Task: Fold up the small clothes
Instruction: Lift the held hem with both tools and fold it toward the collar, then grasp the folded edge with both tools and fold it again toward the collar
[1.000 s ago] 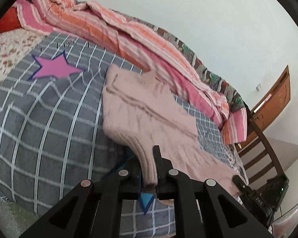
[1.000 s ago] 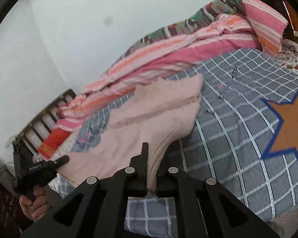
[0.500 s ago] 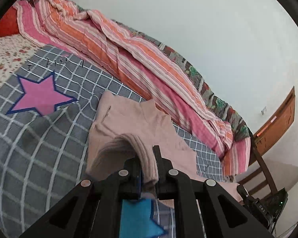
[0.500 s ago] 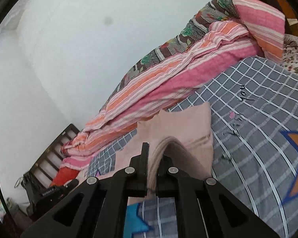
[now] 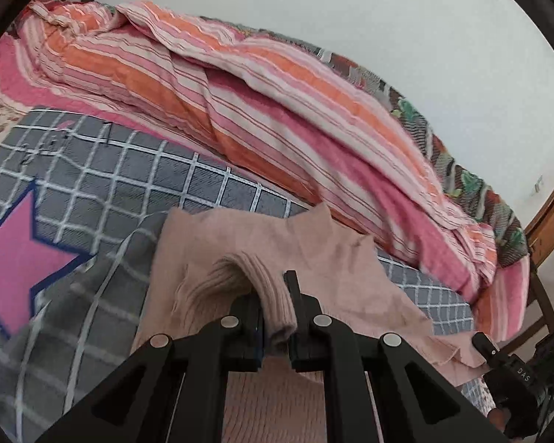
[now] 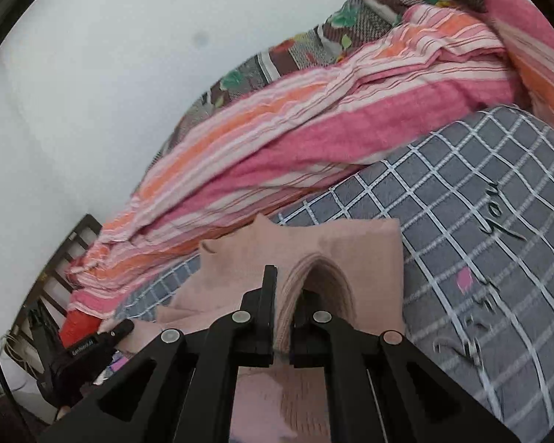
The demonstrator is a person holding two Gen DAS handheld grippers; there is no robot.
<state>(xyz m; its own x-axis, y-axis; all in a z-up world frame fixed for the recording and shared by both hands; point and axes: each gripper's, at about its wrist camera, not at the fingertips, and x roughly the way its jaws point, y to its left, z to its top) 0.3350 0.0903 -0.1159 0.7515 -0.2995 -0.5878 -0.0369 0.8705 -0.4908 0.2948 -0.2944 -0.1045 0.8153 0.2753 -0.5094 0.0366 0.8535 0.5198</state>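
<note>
A pale pink knit sweater (image 5: 269, 243) lies on the grey checked blanket (image 5: 129, 170). My left gripper (image 5: 277, 306) is shut on its ribbed hem, which is lifted and arched forward over the sweater's upper part. In the right wrist view the same sweater (image 6: 351, 243) shows, and my right gripper (image 6: 284, 306) is shut on the other end of the ribbed hem, also arched forward. The neckline corners lie flat near the striped quilt. The right gripper (image 5: 506, 361) appears at the lower right of the left view, the left gripper (image 6: 92, 343) at the lower left of the right view.
A rumpled pink and orange striped quilt (image 5: 240, 92) runs along the wall behind the sweater. A pink star (image 5: 14, 258) is printed on the blanket to the left. A dark wooden bed frame (image 6: 66, 254) and a wooden headboard (image 5: 550, 199) bound the bed.
Both grippers have carried the ribbed hem forward over the sweater toward its neckline, so the lower half now folds over the upper. The striped quilt looms closer.
</note>
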